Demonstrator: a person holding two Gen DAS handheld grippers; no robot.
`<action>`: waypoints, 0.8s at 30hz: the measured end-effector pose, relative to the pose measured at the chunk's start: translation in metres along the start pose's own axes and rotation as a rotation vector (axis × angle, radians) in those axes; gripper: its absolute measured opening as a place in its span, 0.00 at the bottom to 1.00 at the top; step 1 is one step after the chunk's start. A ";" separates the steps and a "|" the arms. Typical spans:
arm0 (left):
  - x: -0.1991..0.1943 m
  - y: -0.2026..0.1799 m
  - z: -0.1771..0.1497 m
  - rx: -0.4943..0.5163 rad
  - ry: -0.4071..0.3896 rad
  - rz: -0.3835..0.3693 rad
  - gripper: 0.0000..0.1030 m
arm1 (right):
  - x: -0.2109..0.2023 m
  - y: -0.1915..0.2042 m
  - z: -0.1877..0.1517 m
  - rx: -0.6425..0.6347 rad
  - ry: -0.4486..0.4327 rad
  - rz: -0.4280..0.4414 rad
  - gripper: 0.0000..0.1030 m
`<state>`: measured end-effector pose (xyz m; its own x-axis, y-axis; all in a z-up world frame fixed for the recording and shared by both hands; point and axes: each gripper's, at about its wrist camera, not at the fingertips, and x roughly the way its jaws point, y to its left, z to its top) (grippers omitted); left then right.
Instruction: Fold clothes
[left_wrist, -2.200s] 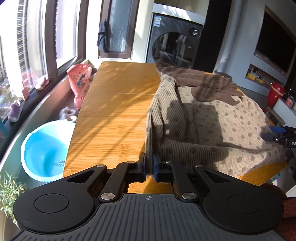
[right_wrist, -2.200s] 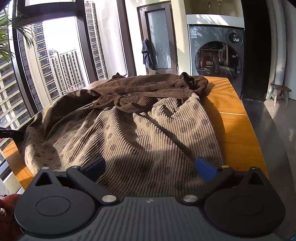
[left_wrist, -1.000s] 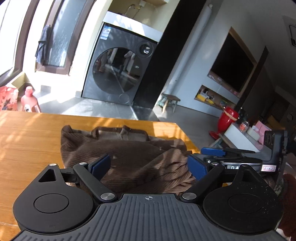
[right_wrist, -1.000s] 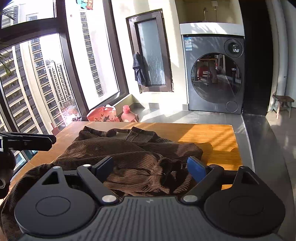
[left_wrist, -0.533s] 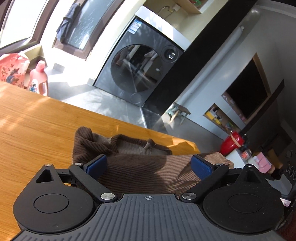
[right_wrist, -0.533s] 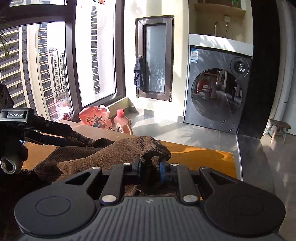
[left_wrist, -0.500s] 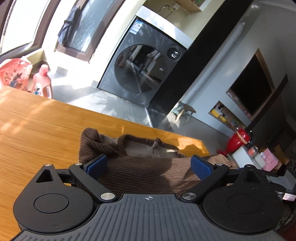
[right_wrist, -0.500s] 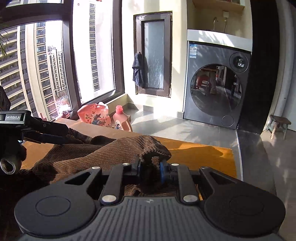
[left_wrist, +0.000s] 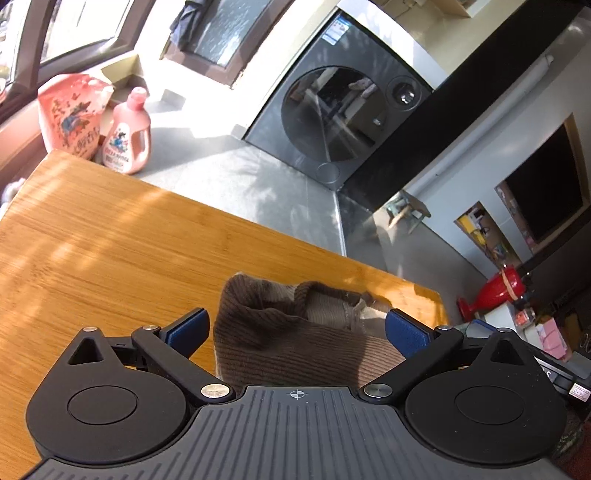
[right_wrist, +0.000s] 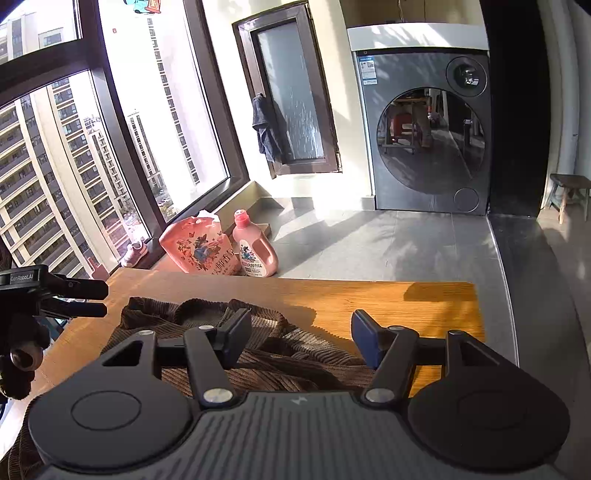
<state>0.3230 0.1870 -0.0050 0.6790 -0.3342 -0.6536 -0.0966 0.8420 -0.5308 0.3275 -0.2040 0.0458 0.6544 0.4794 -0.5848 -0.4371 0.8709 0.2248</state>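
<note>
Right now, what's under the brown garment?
The wooden table shows around the brown garment; both tools, left and right, are open above it. Whatever lies beneath the cloth is hidden.

Both wrist cameras sit low and close over the orange wooden counter (left_wrist: 110, 240) (right_wrist: 369, 299), facing the dark grey front-loading washing machine (left_wrist: 343, 114) (right_wrist: 424, 133); both share its far edge.

Ribbed brown corduroy garment (left_wrist: 295, 343), glossy grained wooden table (left_wrist: 110, 251), matt black plastic left gripper (left_wrist: 295, 328)
</note>
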 end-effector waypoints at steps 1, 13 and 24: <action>0.008 0.002 0.001 0.001 0.008 0.038 1.00 | 0.015 0.001 0.005 0.005 0.020 0.003 0.60; 0.032 0.002 -0.002 0.079 0.014 0.037 0.56 | 0.111 0.028 0.000 -0.131 0.176 -0.030 0.26; -0.043 -0.027 -0.016 0.203 -0.093 -0.106 0.15 | 0.025 0.062 0.002 -0.229 0.008 0.004 0.06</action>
<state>0.2854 0.1718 0.0290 0.7427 -0.3927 -0.5424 0.1210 0.8753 -0.4682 0.3180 -0.1375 0.0464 0.6480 0.4812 -0.5903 -0.5689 0.8212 0.0449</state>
